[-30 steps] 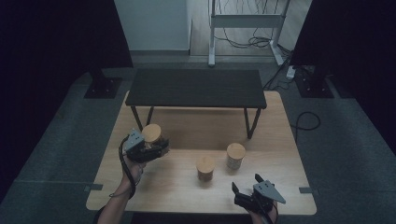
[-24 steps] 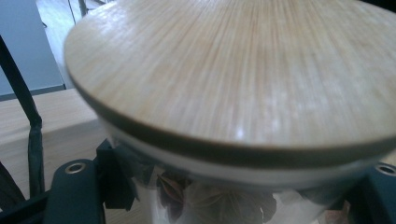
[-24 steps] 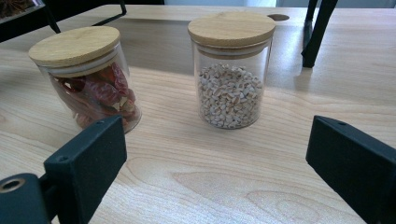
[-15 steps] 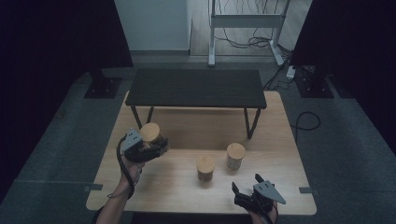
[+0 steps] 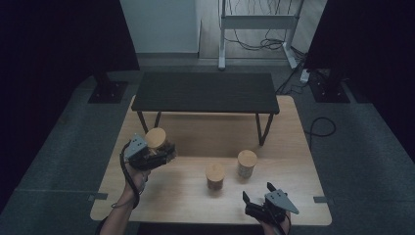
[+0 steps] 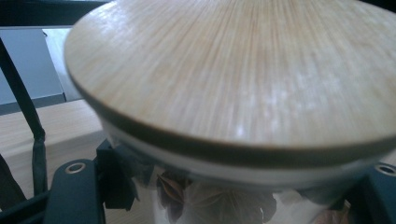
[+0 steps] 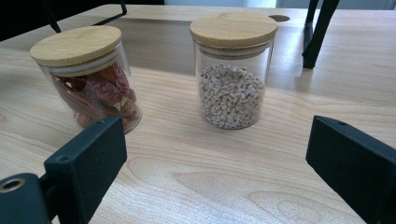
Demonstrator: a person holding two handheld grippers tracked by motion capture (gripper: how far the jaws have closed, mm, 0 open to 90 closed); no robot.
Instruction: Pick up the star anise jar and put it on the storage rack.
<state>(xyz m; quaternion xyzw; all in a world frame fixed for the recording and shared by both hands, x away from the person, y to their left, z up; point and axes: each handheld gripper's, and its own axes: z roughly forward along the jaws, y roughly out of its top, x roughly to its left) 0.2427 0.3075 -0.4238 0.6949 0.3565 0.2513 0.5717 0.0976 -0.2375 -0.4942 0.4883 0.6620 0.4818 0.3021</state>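
Here I have the left gripper (image 5: 155, 155) clamped round a bamboo-lidded glass jar (image 5: 156, 139) at the frame's left, lifted clear of the bench (image 5: 293, 161) to carry it, while the right gripper (image 5: 258, 196) waits wide open and empty at lower right.

A recording lab or studio: dark curtains (image 5: 58, 44) flank a light wooden bench (image 5: 293, 147), with a cabled metal stand (image 5: 257, 22) on grey carpet (image 5: 362, 161).
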